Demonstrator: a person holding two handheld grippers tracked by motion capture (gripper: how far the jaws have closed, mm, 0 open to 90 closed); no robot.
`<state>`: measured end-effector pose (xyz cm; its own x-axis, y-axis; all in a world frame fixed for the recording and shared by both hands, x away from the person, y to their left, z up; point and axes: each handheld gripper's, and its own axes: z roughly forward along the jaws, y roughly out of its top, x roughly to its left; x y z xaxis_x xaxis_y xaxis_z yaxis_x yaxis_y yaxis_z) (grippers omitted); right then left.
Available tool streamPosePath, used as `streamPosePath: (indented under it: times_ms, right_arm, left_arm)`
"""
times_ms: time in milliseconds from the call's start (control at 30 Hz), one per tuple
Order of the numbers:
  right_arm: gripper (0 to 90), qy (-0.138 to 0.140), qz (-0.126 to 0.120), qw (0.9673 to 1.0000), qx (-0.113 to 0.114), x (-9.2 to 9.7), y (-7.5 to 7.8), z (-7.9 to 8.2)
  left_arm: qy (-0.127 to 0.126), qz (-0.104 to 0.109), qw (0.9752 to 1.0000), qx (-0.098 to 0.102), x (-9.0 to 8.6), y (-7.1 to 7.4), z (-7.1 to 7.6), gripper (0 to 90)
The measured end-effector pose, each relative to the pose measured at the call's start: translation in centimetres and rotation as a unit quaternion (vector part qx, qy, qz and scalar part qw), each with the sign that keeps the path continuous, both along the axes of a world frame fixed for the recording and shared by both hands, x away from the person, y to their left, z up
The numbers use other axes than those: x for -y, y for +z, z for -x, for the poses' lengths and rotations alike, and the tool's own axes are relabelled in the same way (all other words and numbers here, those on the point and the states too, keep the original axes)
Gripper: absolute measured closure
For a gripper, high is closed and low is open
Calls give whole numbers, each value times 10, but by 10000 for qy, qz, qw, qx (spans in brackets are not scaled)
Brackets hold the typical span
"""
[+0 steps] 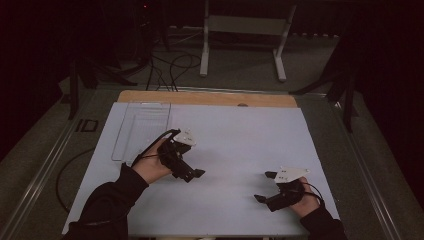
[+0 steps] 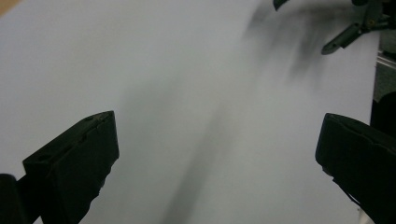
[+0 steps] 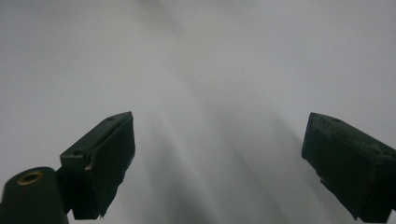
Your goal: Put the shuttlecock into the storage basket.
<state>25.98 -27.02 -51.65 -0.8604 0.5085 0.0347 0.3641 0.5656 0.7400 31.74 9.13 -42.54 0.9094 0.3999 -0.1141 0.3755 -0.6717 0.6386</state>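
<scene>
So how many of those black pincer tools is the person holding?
2. The left gripper is over the white sheet near the clear tray; the right gripper is near the sheet's front right corner. Both are open.

I see a table (image 1: 210, 98) with a wooden top, its far edge bare as a tan strip. A white sheet (image 1: 240, 145) covers nearly all the rest, right up to the near edge. On the sheet's far left corner lies a clear tray (image 1: 141, 129), flat and lengthwise, touching nothing else.
</scene>
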Motion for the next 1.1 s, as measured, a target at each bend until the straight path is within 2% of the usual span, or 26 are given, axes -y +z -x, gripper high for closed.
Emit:
streamPosePath:
  times_ms: [500, 567, 833, 1100]
  right_arm:
    - [96, -2, -27, 10000, -15, 0, 0, 1]
    - [96, -1, -16, 10000, -12, 0, 0, 1]
    - [96, 9, -13, 10000, -24, -1, 0, 1]
    - [96, 38, 10, 10000, -6, -1, -1, 1]
  left_arm:
    - [-237, -27, 9996, -161, 11, -29, 16, 1]
    - [-231, -53, 9996, -125, 11, -31, 17, 1]
    - [-250, -136, 9993, -229, 8, -49, 24, 1]
    - [-251, -164, 9992, -250, 1, -59, 29, 1]
